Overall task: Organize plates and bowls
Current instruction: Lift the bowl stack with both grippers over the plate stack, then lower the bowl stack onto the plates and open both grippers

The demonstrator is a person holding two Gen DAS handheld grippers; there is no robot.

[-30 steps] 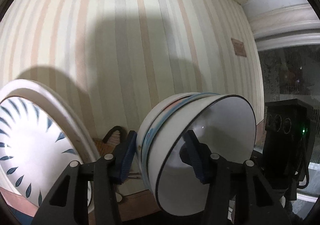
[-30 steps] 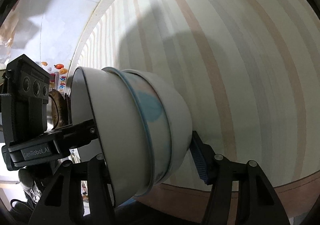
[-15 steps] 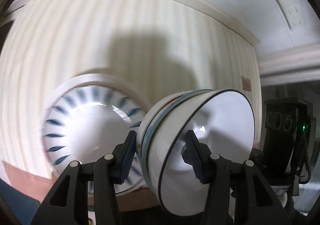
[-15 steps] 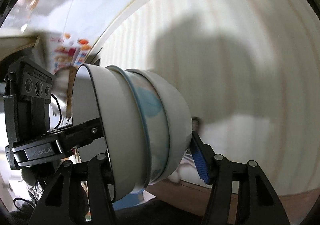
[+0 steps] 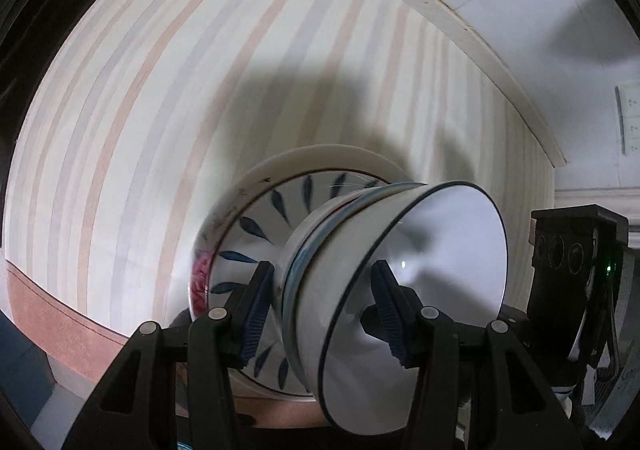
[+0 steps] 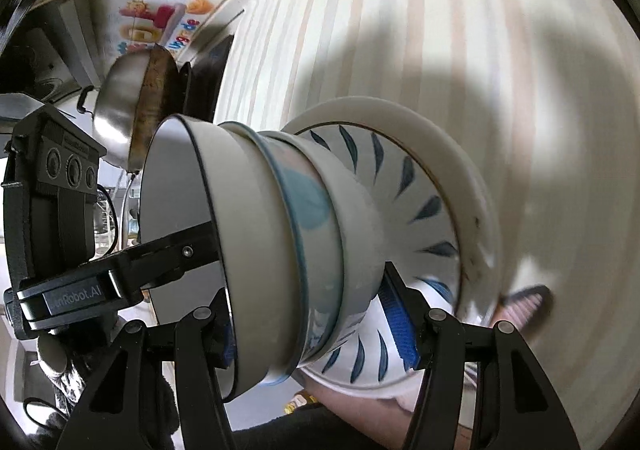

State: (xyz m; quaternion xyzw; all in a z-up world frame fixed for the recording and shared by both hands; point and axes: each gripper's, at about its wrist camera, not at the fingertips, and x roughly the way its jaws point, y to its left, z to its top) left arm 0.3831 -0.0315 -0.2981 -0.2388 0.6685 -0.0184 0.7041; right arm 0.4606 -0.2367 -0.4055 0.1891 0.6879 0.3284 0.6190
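Observation:
Both grippers hold one stack of nested bowls (image 5: 400, 290) from opposite sides. My left gripper (image 5: 324, 314) is shut on the stack's rim, one finger inside the white top bowl, one outside. My right gripper (image 6: 316, 326) is shut on the same bowl stack (image 6: 280, 250), and the left gripper shows at its left edge. Just under the stack lies a pile of plates (image 5: 256, 226), the top one white with blue leaf marks (image 6: 424, 210). I cannot tell whether the bowls touch the plates.
The plates lie on a striped tablecloth (image 5: 140, 130) with a pink border. A steel pot (image 6: 116, 106) and a wooden board stand at the table's far side in the right wrist view. The right gripper's body (image 5: 576, 270) shows at right.
Both grippers carried the bowl stack toward the plate pile. The plates were at the left edge of the left wrist view and now sit right behind the bowls.

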